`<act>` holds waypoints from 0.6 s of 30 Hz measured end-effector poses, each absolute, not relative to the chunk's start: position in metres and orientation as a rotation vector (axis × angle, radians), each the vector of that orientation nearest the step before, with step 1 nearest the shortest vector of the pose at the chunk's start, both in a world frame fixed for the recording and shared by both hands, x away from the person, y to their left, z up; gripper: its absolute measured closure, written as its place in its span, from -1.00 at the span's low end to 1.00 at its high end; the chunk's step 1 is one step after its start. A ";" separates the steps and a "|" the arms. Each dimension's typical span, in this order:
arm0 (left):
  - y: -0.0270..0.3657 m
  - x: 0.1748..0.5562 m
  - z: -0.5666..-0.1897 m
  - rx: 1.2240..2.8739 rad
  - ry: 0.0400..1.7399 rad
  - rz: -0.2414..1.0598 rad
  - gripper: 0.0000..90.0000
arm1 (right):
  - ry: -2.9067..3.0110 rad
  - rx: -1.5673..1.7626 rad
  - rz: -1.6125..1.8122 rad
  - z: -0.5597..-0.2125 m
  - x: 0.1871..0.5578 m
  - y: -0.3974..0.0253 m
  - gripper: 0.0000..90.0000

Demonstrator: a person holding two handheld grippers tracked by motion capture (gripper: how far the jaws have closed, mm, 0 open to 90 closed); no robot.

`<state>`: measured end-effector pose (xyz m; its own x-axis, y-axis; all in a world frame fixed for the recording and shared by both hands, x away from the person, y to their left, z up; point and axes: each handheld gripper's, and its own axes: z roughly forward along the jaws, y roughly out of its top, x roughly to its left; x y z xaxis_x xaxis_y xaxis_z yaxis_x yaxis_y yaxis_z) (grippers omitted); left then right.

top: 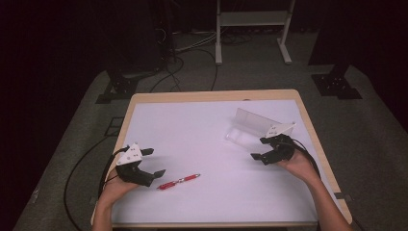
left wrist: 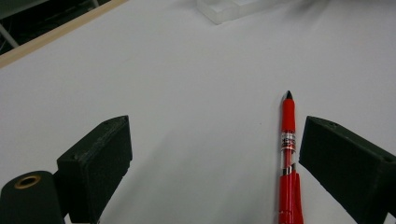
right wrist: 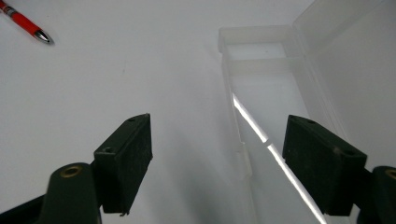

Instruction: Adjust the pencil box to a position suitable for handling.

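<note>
Table (top: 192, 120) white, wood-edged, in a dark room — both grippers' jaws wide, red pen (top: 178, 182) between.

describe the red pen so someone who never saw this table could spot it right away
Start at the white-topped table with a pale wooden rim. On its near half, just right of the left gripper, lies the slim red plastic pen, flat on the surface. It is the one red item; the clear plastic box with an open lid sits farther right.
</note>
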<state>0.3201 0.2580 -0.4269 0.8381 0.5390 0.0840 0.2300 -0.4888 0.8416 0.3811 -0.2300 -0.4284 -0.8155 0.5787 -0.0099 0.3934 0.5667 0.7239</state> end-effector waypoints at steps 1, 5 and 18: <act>0.258 0.320 -0.427 2.090 0.562 0.423 -0.80 | 2.558 0.810 1.083 -0.428 0.382 -0.229 -0.46; 0.257 0.320 -0.427 2.091 0.563 0.423 -0.80 | 2.560 0.813 1.070 -0.430 0.389 -0.227 -0.41; 0.258 0.320 -0.427 2.079 0.566 0.422 -0.80 | 2.585 0.833 1.011 -0.442 0.402 -0.221 -0.10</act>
